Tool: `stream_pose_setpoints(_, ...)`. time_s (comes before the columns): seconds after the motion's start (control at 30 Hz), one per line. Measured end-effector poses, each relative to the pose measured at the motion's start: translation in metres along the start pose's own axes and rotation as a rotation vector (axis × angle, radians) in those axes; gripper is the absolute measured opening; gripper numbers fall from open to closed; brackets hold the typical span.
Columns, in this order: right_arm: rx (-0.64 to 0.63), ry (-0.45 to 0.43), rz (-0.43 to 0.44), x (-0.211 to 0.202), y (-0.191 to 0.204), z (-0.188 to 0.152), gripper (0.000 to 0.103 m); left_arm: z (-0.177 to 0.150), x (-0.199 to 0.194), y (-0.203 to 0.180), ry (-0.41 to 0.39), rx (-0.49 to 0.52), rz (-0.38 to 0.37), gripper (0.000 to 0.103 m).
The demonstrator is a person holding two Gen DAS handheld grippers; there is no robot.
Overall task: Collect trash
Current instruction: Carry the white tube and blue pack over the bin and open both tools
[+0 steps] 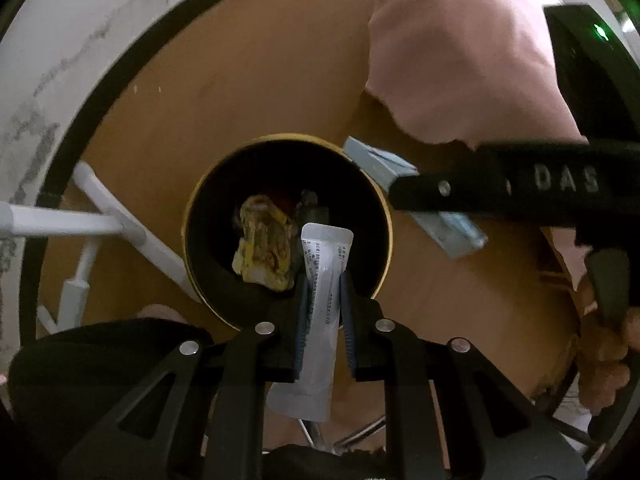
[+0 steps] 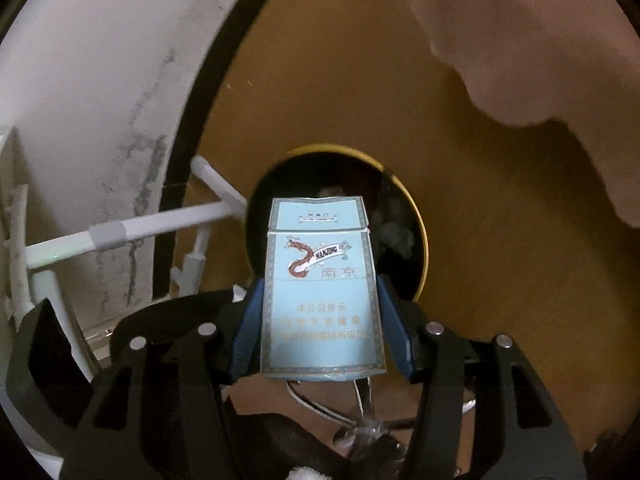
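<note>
My left gripper [image 1: 323, 280] is shut on a flat white sachet [image 1: 320, 296] and points down over a round black bin [image 1: 224, 280] with a gold rim. Crumpled yellow trash [image 1: 264, 252] lies inside the bin. My right gripper [image 2: 320, 284] is shut on a light blue cigarette pack [image 2: 322, 300] held upright in front of the bin [image 2: 396, 240]. In the left wrist view the same pack [image 1: 380, 164] shows above the bin's right rim, held by the other gripper's black body [image 1: 520, 188].
The bin stands on a brown floor [image 1: 240, 80]. White pipe legs [image 1: 104, 220] of a frame run past the bin's left side, by a white marble wall [image 2: 100, 100]. A pink sleeve [image 1: 460, 40] hangs at the upper right. A hand [image 1: 608, 360] grips the right handle.
</note>
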State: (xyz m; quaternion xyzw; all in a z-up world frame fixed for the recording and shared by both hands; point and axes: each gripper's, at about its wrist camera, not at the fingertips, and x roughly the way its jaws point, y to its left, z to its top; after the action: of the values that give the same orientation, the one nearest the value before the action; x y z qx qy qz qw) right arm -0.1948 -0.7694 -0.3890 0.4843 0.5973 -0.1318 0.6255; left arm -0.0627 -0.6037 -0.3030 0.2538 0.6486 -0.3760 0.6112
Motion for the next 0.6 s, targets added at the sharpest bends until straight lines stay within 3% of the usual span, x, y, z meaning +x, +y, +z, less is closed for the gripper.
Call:
stream_pose_setpoints(0.17, 0.022, 0.057, -0.037, 0.027, -0.004, -0.001, 0.055, -0.011, 0.014, -0.006, 0.043, -0.024, -0.023, 0.015)
stream_pose_setpoints(0.6, 0.051, 0.140, -0.057, 0.086, 0.005, 0.005, 0.055, 0.001, 0.059, 0.033, 0.110, -0.127, -0.125, 0.015)
